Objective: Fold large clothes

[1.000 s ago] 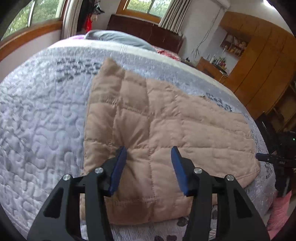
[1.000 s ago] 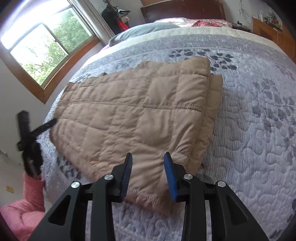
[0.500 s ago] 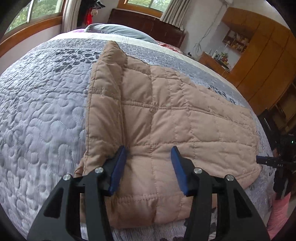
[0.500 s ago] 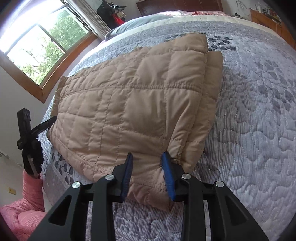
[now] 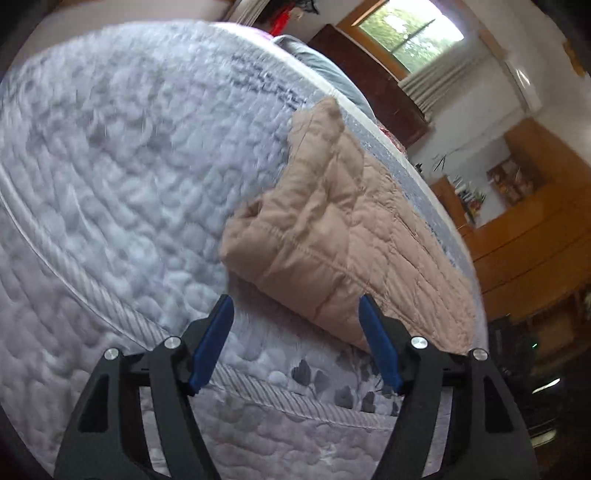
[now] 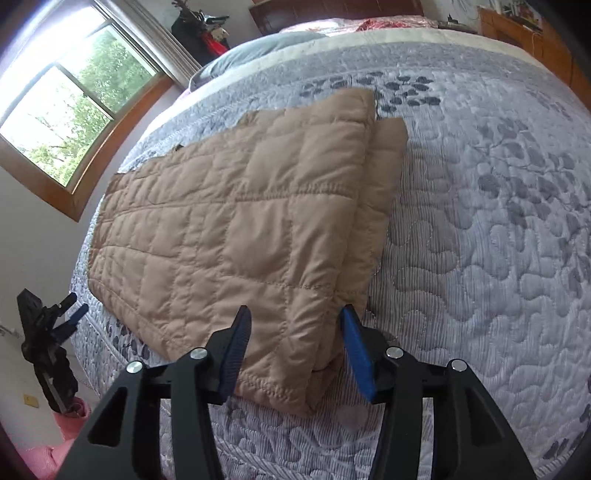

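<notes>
A tan quilted garment (image 6: 236,236) lies folded on the grey quilted bedspread (image 6: 498,229). In the left wrist view the garment (image 5: 343,236) lies ahead, its near left corner rumpled. My left gripper (image 5: 295,343) is open and empty, just short of the garment's near edge, over the bed's rim. My right gripper (image 6: 295,350) is open, its fingers either side of the garment's near right corner, where stacked layers show. The left gripper also shows in the right wrist view (image 6: 70,314), off the bed's left corner.
A grey pillow (image 6: 258,48) and dark headboard (image 6: 332,11) stand at the far end. A window (image 6: 62,122) is on the left wall. Wooden cabinets (image 5: 535,236) stand right of the bed. Something pink (image 6: 55,443) lies on the floor.
My left gripper has pulled back off the garment and swung left and low, past the bed's edge. My right gripper has opened wider at the garment's near right corner.
</notes>
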